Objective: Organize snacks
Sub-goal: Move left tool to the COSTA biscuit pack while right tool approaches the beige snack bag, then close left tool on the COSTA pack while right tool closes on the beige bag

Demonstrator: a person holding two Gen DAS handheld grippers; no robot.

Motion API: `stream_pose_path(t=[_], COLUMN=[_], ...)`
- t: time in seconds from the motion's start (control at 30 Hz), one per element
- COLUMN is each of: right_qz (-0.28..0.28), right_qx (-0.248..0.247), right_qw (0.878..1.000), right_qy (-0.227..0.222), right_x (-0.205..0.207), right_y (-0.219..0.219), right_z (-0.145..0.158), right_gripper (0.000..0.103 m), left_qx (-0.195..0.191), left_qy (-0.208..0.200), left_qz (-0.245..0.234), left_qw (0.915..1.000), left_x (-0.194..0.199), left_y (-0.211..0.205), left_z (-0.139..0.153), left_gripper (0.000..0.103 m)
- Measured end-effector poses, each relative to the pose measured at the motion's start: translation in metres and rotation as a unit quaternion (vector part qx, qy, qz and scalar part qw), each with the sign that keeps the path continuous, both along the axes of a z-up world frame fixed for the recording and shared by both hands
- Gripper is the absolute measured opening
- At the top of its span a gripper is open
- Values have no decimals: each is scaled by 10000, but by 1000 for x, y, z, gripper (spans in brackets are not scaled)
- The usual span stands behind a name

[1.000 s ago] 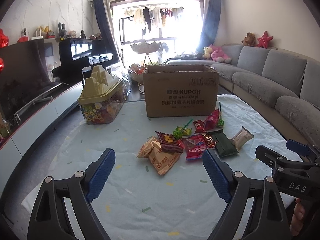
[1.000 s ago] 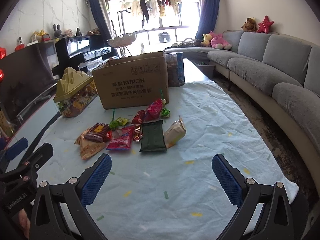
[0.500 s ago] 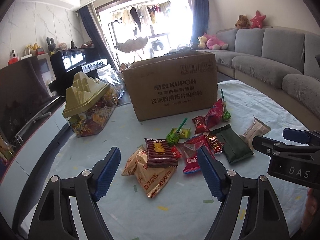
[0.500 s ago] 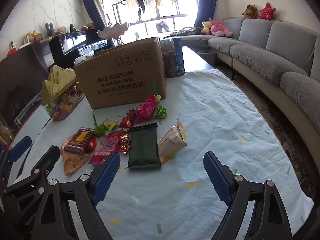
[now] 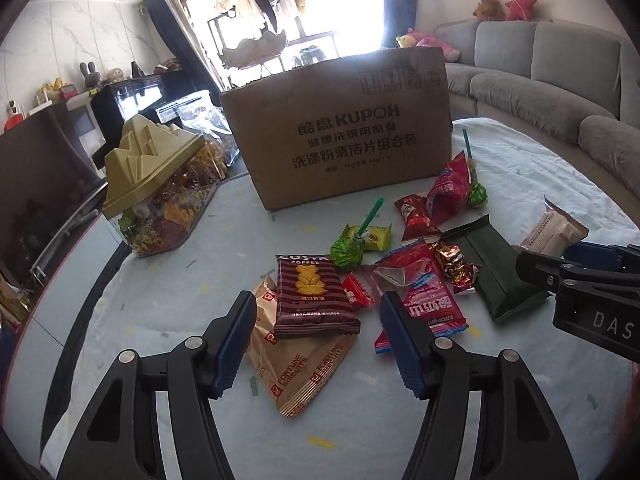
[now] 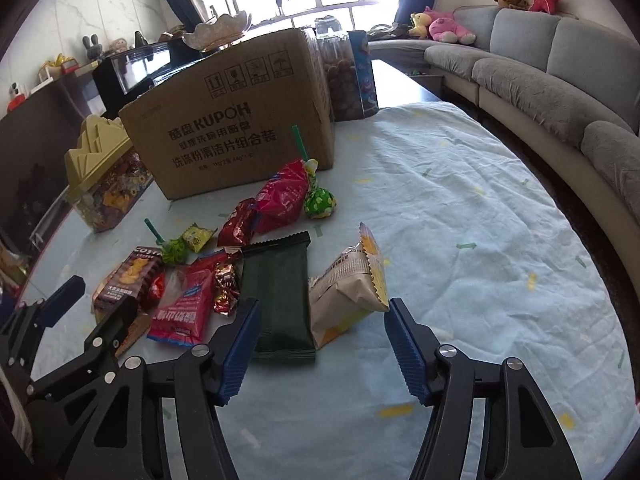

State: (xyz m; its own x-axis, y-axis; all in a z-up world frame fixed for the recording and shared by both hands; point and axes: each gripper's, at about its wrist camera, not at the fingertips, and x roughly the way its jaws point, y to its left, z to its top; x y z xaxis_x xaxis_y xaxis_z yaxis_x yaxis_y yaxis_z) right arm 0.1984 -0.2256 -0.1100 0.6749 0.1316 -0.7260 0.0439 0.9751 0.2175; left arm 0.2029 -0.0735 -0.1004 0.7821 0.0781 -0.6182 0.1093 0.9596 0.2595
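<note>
Pale blue cloth (image 6: 460,216) covers the table. Nearest, left gripper (image 5: 316,332) w/ jaws just closing, nothing pinched, straddles the Costa biscuit pack (image 5: 312,292); right gripper (image 6: 320,336), also just closing, hangs unclamped over dark green pack (image 6: 280,296) & beige pack (image 6: 348,292). Snacks lie mid-table; cardboard box (image 5: 340,132) twd far edge.
</note>
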Motion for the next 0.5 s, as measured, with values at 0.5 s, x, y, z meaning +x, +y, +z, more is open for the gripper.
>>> stream_pose_path(t=[0.5], right_qz=[107], right_qx=[-12], right_qw=[9998], right_qy=[174], right_x=[12], right_y=[3], right_z=[-6], right_gripper=[47], left_qx=[-157], left_qy=[400], left_qz=[114], left_qw=[9990], left_x=[22], left_y=[8], left_z=[-8], left_gripper=[50])
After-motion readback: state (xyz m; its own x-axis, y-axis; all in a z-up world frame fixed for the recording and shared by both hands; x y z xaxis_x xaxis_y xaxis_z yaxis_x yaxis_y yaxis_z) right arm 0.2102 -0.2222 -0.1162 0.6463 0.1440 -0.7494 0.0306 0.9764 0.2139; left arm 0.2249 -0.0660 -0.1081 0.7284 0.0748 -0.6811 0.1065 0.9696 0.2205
